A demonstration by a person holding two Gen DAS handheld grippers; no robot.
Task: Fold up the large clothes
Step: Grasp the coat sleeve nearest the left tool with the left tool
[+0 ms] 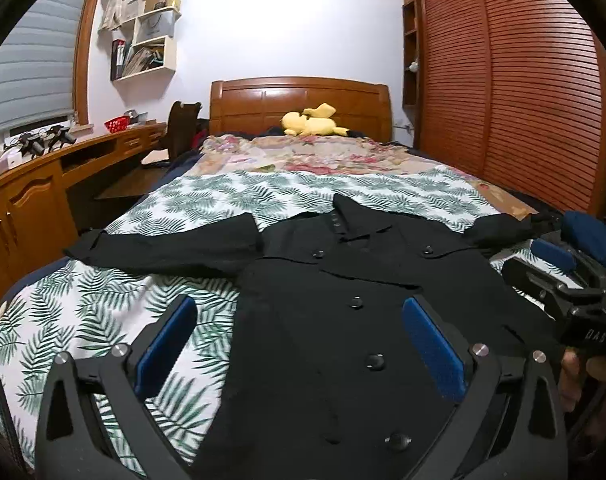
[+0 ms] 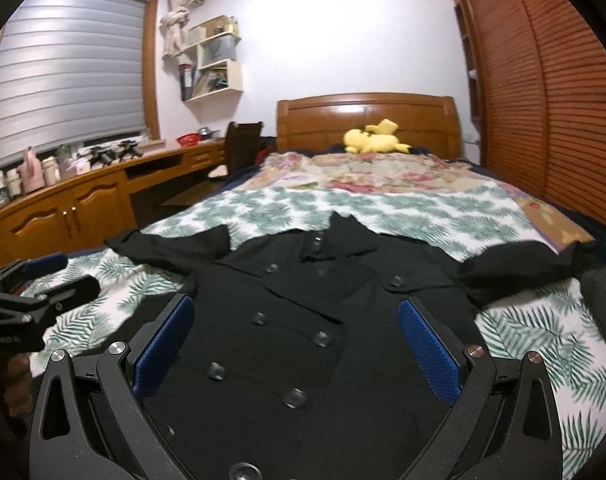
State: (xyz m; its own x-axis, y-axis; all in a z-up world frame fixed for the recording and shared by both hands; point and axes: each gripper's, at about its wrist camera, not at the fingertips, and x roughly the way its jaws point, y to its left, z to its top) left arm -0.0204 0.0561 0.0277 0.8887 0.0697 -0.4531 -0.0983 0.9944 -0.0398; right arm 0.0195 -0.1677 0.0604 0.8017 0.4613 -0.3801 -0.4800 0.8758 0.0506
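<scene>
A black double-breasted coat (image 1: 323,320) lies flat and face up on the bed, collar toward the headboard, both sleeves spread out sideways. My left gripper (image 1: 299,316) hovers open over the coat's left edge, one blue pad above the leaf-print sheet (image 1: 83,308). In the right wrist view the same coat (image 2: 303,320) fills the foreground, and my right gripper (image 2: 295,316) is open above its chest, holding nothing. The right gripper also shows at the far right of the left view (image 1: 551,268), and the left gripper at the left edge of the right view (image 2: 47,276).
A yellow plush toy (image 1: 311,120) rests by the wooden headboard (image 1: 299,96) on a floral blanket (image 1: 303,152). A wooden desk (image 1: 43,172) with a chair (image 1: 181,128) runs along the left. Slatted wardrobe doors (image 1: 523,80) stand along the right.
</scene>
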